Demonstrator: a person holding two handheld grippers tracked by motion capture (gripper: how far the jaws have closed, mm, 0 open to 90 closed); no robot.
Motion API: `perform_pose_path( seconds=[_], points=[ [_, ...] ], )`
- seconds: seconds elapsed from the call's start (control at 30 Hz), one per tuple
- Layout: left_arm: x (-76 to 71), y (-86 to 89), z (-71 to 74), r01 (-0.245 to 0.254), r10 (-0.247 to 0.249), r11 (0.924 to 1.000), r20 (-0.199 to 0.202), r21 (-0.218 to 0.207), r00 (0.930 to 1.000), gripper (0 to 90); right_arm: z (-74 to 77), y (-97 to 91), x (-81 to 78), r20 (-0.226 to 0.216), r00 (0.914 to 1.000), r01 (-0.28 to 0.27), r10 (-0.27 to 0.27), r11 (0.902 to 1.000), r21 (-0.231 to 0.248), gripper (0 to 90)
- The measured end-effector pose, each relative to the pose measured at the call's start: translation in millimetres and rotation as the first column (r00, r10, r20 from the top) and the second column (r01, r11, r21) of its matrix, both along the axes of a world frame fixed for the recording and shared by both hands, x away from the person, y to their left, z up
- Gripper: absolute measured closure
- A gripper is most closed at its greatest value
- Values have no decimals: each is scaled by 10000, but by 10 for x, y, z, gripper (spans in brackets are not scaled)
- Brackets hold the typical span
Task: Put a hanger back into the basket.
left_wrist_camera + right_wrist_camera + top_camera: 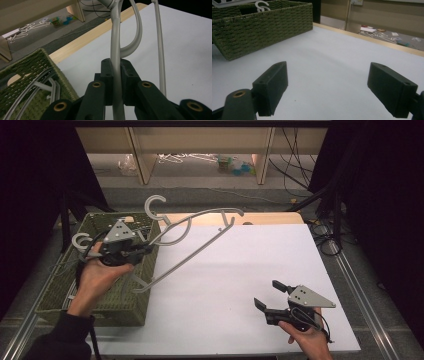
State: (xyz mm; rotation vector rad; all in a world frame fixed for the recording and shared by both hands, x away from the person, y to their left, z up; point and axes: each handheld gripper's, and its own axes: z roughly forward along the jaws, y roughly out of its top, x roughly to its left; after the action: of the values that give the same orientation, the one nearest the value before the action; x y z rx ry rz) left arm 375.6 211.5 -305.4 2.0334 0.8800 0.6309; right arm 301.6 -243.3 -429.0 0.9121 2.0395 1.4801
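Observation:
A grey plastic hanger [185,256] hangs tilted in the air over the left part of the white table [260,255], its hook [155,205] up at the back. My left gripper [146,248] is shut on one of its arms, right beside the green woven basket [117,305]. In the left gripper view the black pads [107,72] squeeze the hanger's grey bar [115,42]. More grey hangers [37,91] lie in the basket [30,65]. My right gripper [266,293] rests low at the front right, open; its jaws [328,82] stand wide apart with nothing between them.
The basket [262,27] fills the table's left end, with a hanger hook [262,5] sticking up from it. A wooden strip [270,217] edges the far side. Beyond it stand shelf legs [142,160], with cables [295,165] and small items on the floor.

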Motion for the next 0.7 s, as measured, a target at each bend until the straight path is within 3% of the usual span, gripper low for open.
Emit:
perform_pose_path(
  seconds=[0.03, 0.07, 0.1, 0.13, 0.17, 0.2, 0.27, 0.33, 0.37, 0.5, 0.53, 0.57, 0.7],
  points=[
    [-7, 49, 10, 46, -45, 9997, -15, 254, 10000, 819, -4, 0, 4, 0, 10000, -34, 34, 10000, 66, 177],
    [-21, 95, 5, -123, 123, 9998, 2, 137, 9999, 819, -5, -1, 5, -13, 10000, -33, 33, 10000, 64, 177],
    [-29, 133, 7, -142, 142, 9997, 9, 209, 9999, 819, 11, -24, 3, 49, 10000, 66, -65, 9996, -280, 177],
    [-31, 178, 8, -251, 246, 9994, 212, 255, 9995, 819, 11, -24, 3, 49, 10000, 66, -65, 9996, -280, 177],
    [-38, 224, 6, -342, 337, 9993, 381, 116, 9987, 819, -4, 0, 5, -5, 10000, -29, 29, 10000, 62, 177],
    [-70, 260, 2, -485, 485, 9988, 218, -18, 9986, 819, -5, 1, 5, -13, 10000, -40, 40, 10000, 64, 177],
    [-111, 323, -11, -654, 661, 9975, 259, -284, 9975, 819, -6, 1, 5, -19, 10000, -37, 37, 10000, 50, 177],
    [-136, 404, -8, -717, 721, 9973, 242, -185, 9971, 819, -7, -8, 18, 218, 9998, -4, 4, 10000, -25, 177],
    [-151, 435, -11, -884, 892, 9955, 233, -347, 9957, 819, -8, -9, 20, 247, 9997, 5, -4, 10000, -44, 177],
    [-201, 609, 7, -1259, 1271, 9916, 405, -300, 9911, 819, -7, -11, 18, 224, 9997, 23, -23, 10000, -32, 177],
    [-207, 635, 4, -1217, 1229, 9920, 358, -329, 9918, 819, 8, -25, 4, 42, 9999, 112, -111, 9995, -299, 177],
    [-221, 672, 14, -1315, 1322, 9911, 428, -188, 9903, 819, -4, -15, 13, 176, 9998, 107, -104, 9998, -172, 177],
    [-266, 812, 18, -1487, 1488, 9889, 350, -48, 9883, 819, 9, -18, -6, -171, 9998, 54, -58, 9996, -276, 177]
  ],
)
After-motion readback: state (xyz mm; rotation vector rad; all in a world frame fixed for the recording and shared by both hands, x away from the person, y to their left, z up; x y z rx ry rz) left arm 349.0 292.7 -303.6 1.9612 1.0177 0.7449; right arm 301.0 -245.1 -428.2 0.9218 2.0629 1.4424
